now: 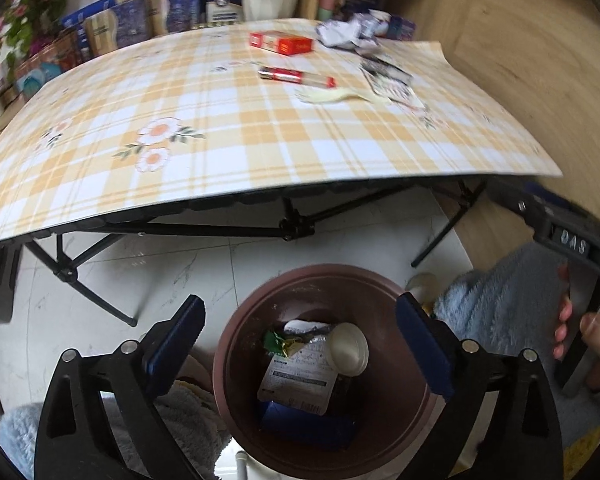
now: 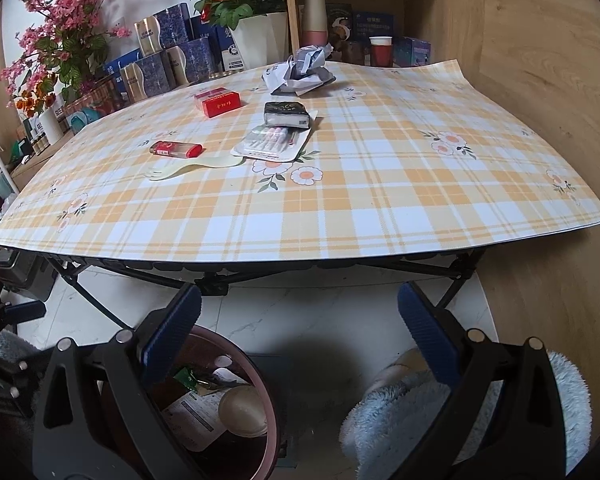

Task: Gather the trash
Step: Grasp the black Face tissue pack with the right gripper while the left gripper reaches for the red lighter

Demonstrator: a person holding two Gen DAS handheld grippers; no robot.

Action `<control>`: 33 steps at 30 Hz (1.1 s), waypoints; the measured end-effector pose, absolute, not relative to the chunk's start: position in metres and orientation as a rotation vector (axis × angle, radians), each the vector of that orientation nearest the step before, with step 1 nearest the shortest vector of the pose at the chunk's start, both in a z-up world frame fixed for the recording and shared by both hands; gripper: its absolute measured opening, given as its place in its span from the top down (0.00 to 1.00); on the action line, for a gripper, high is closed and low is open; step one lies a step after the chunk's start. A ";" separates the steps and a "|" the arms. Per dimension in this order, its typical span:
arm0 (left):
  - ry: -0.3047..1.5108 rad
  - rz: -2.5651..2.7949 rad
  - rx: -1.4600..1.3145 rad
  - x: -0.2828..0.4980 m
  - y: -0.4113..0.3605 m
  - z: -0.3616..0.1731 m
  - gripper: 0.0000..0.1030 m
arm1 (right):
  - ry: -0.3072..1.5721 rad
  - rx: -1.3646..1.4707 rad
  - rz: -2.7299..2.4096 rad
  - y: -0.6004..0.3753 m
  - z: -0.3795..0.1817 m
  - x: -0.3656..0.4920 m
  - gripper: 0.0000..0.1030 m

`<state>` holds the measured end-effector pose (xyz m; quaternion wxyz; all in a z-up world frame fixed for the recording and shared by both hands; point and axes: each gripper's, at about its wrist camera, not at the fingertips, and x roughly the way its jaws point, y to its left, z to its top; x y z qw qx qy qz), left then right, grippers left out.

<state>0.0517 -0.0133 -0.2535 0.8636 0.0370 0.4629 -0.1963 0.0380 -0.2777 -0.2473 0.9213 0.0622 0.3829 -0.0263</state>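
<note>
The left gripper (image 1: 300, 344) hangs with its blue-padded jaws spread wide and nothing between them, directly above the round brown plastic bin (image 1: 384, 308) that stands on the pale tiled floor (image 1: 204, 268) just off the near edge of the table. Inside the bin lie a white printed paper wrapper (image 1: 300, 376), a round cream-coloured lid (image 1: 348, 348), a green foil scrap (image 1: 274, 340) and a dark blue carton (image 1: 304, 424).

The right gripper (image 2: 300, 340) is likewise wide apart and empty, held over the floor beside the bin (image 2: 266, 392), which shows at the lower left of its view.

The folding table carries a yellow-and-white checked cloth with flower prints (image 2: 380, 200). The remaining trash sits toward its far side: a crumpled wad of white and grey paper (image 2: 302, 70) near the far edge, a red cardboard box (image 2: 218, 102) to its left, a black-and-white tissue packet (image 2: 286, 115) in the middle, a clear blister pack with pink and white sticks (image 2: 272, 142) touching its near side, a red flat lighter-like case (image 2: 176, 149) toward the left edge, and a pale yellow plastic fork (image 2: 192, 170) just in front of that case.

A person's fingers (image 1: 564, 320) and a fluffy light blue sleeve (image 1: 500, 304) show at the right of the left view.
</note>
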 end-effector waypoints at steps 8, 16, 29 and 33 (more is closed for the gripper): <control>0.923 -0.352 -0.055 0.059 0.005 -0.242 0.07 | 0.783 0.160 0.016 -0.278 -0.243 0.040 0.06; 0.873 -0.304 -0.121 0.059 0.015 -0.233 0.07 | 0.740 0.142 0.103 -0.282 -0.217 0.046 0.06; 0.834 -0.343 -0.145 0.081 0.012 -0.210 0.07 | 0.760 0.167 0.150 -0.324 -0.200 0.123 0.06; 0.870 -0.372 -0.196 0.113 0.007 -0.206 0.07 | 0.736 0.106 0.202 -0.320 -0.193 0.167 0.09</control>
